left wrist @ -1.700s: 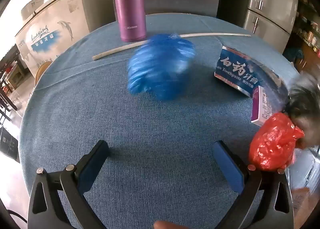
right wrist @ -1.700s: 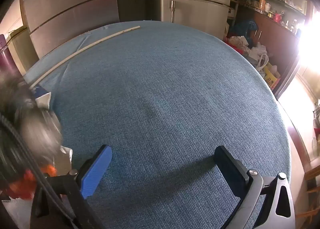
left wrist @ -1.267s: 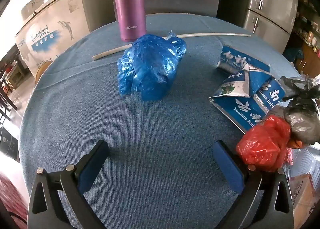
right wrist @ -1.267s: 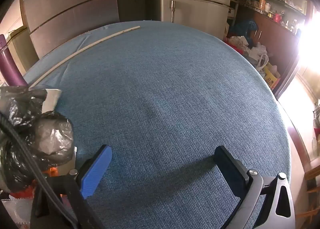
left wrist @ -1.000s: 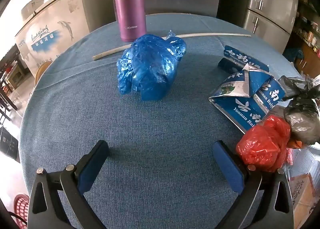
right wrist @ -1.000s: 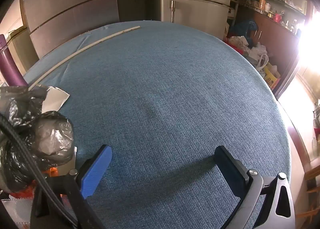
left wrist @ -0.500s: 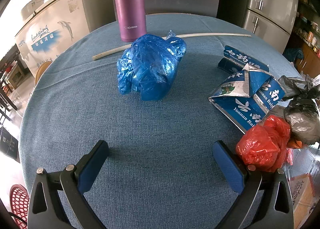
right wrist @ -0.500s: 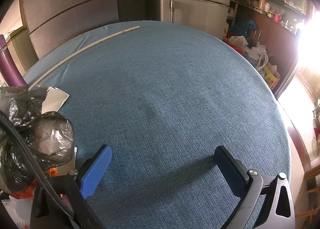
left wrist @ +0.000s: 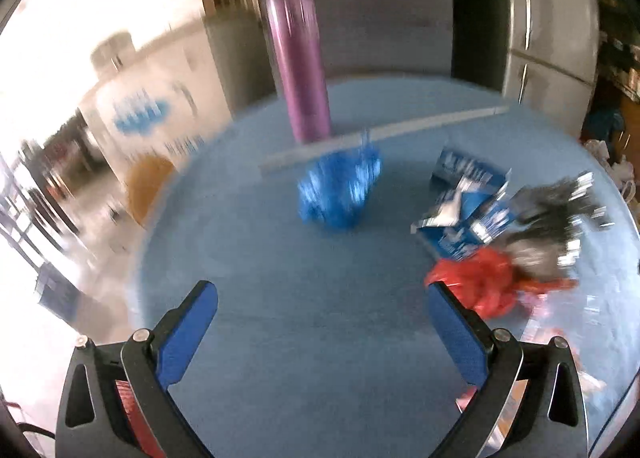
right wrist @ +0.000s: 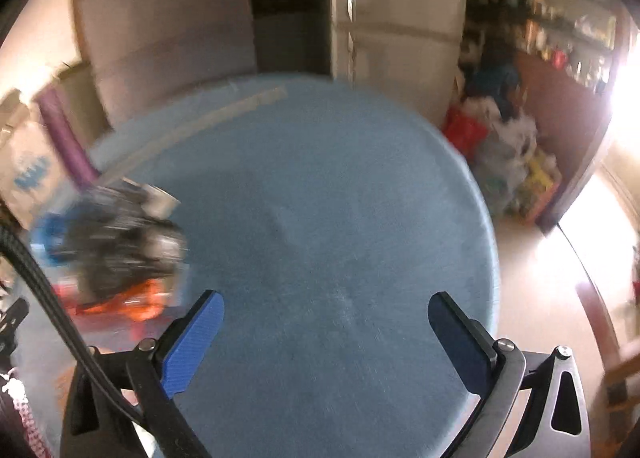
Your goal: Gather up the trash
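Observation:
The frames are motion-blurred. On the round blue-covered table (left wrist: 280,338) lie a crumpled blue plastic bag (left wrist: 340,189), a torn blue toothpaste carton (left wrist: 468,201), a red plastic bag (left wrist: 480,282) and a grey-black plastic bag (left wrist: 552,225). My left gripper (left wrist: 320,322) is open and empty, above the table's near part, short of the blue bag, with the red bag beside its right finger. My right gripper (right wrist: 326,330) is open and empty over bare cloth. The grey-black bag (right wrist: 120,246) and the red bag (right wrist: 136,306) lie to its left.
A tall purple flask (left wrist: 300,69) stands at the table's far side, with a long white stick (left wrist: 384,133) lying in front of it. Fridges and cabinets (left wrist: 548,25) stand behind. Bags and clutter (right wrist: 504,153) sit on the floor to the right of the table (right wrist: 400,185).
Both grippers have risen and pulled back from the table, so both views are blurred and show more of the room. The trash lies where it was. Both jaws stay open.

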Action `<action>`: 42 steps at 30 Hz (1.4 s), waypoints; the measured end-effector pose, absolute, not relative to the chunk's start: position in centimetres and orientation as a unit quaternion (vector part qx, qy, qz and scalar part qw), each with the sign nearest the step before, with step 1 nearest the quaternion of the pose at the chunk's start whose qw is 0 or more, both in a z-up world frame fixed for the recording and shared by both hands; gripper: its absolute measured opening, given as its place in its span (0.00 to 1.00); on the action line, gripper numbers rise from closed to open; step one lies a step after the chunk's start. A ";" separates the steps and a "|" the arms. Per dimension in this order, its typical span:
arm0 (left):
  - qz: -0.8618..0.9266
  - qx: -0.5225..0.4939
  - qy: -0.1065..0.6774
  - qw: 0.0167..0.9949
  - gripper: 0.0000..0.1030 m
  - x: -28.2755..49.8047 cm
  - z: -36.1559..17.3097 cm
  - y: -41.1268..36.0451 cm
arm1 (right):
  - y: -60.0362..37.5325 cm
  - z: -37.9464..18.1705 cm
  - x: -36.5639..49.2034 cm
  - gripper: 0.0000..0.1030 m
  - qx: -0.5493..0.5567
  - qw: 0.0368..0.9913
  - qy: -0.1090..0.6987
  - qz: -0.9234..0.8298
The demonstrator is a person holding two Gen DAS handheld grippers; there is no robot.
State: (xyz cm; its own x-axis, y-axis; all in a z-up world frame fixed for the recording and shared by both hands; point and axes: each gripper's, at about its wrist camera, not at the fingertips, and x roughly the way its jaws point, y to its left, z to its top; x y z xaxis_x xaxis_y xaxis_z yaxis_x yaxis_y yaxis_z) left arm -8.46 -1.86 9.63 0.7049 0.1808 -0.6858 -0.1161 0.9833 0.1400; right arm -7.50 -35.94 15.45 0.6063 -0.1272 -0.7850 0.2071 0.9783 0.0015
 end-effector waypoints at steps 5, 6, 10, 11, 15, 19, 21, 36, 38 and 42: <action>0.075 0.067 0.309 0.946 1.00 -15.9 16.4 -3.7 | -33.7 21.5 -14.4 1.00 0.058 0.925 0.372 -0.047; 0.073 0.072 0.297 0.949 1.00 -17.1 17.4 -4.0 | -33.1 22.4 -15.7 1.00 0.059 0.929 0.364 -0.039; 0.062 0.082 0.275 0.956 1.00 -21.1 20.2 -4.1 | -31.1 25.0 -20.3 1.00 0.060 0.936 0.346 -0.019; 0.059 0.082 0.272 0.957 1.00 -22.2 20.8 -4.1 | -31.2 25.2 -20.9 1.00 0.061 0.937 0.343 -0.018; 0.053 0.082 0.256 0.962 1.00 -25.4 22.1 -3.8 | -30.4 27.1 -24.1 1.00 0.073 0.941 0.330 -0.007; 0.060 0.088 0.244 0.964 1.00 -27.9 22.8 -3.9 | -30.0 28.6 -26.6 1.00 0.082 0.948 0.308 0.002; 0.060 0.087 0.239 0.965 1.00 -28.8 23.1 -3.8 | -29.7 29.3 -27.5 1.00 0.076 0.954 0.291 0.007; 0.065 0.091 0.214 0.971 1.00 -31.5 23.7 -3.3 | -29.8 30.7 -30.0 1.00 0.109 0.956 0.271 0.035; 0.066 0.092 0.214 0.970 1.00 -31.5 23.6 -3.2 | -29.6 30.8 -30.0 1.00 0.098 0.958 0.268 0.034; 0.060 0.094 0.227 0.968 1.00 -31.1 22.9 -3.2 | -29.7 30.4 -29.7 1.00 0.107 0.955 0.274 0.040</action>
State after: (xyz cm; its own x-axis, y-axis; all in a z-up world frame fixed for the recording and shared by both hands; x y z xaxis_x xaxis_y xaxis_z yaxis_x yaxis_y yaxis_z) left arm -31.10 -3.17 22.93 0.8901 0.1590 -0.4271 -0.0735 0.9750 0.2099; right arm -29.69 -29.72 30.38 0.8461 0.1355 -0.5154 -0.0179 0.9738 0.2267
